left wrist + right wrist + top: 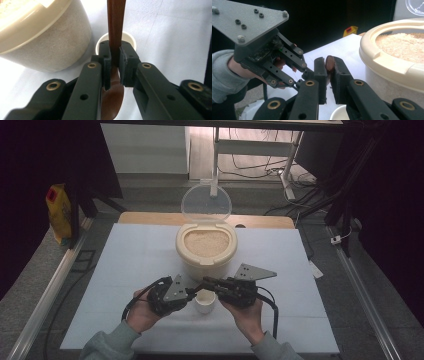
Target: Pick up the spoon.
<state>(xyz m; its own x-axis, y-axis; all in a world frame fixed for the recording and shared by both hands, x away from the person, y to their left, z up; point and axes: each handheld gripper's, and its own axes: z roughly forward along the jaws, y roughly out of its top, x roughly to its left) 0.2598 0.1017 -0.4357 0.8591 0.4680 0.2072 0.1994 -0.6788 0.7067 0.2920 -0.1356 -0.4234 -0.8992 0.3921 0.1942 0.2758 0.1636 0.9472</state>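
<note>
We see one surface [130, 265], covered in pale sheeting and taking up the middle of the high view. On it, just above centre, stands one cream rice container [206, 251], filled with pale grain, its one clear round lid [206, 204] tipped up behind it. One yellow packet [58, 212] stands off the surface at the upper left of that frame.

Below the container we count two claws, each held in one hand. The left claw [189, 292] sits just left of lower centre, the right claw [206, 282] just right of it, their tips meeting over one small white cup [205, 301] that stands near the container's base. Two grey three-cornered plates ride on top, one on each claw.

Between the claws we find one brown wooden spoon [116, 30]. In the left gripper view it runs from the bottom centre, where its bowl lies under the jaws, up to the top edge, and the left claw is clamped narrow on its handle, with the cup directly behind and the container at the upper left. In the right gripper view the right claw [329, 75] is pinched on the rounded end of the spoon at centre frame, the left claw and its hand lie to the left, the container fills the right side, and the cup's rim peeks in at the bottom edge.
</note>
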